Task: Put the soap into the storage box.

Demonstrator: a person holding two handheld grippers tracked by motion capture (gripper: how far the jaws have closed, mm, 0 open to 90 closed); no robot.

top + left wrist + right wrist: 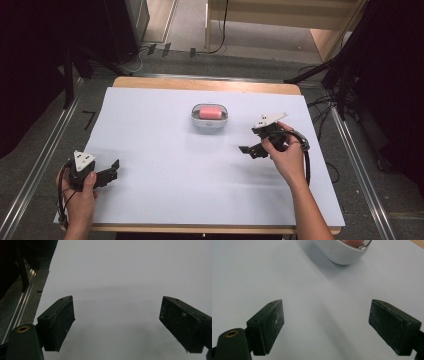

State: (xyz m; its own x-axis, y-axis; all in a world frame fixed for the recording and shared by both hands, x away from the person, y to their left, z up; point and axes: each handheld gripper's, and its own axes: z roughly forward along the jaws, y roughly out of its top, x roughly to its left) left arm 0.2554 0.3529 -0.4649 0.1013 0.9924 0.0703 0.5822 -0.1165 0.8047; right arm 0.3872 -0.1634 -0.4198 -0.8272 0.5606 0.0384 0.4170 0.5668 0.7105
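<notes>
Dim, soft overhead light; faint shadows, slightly blurred pictures.

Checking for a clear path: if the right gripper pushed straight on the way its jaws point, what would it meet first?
Probably the white case with the pink thing inside; the right gripper, jaws open, has bare white sheet before it. The case sits slightly off-centre, so it might only graze.

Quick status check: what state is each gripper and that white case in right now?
left gripper: open, empty, low over the white sheet near its left edge.
right gripper: open, empty, pointed toward the case, apart from it.
white case: clear lid closed, pink object inside.
</notes>
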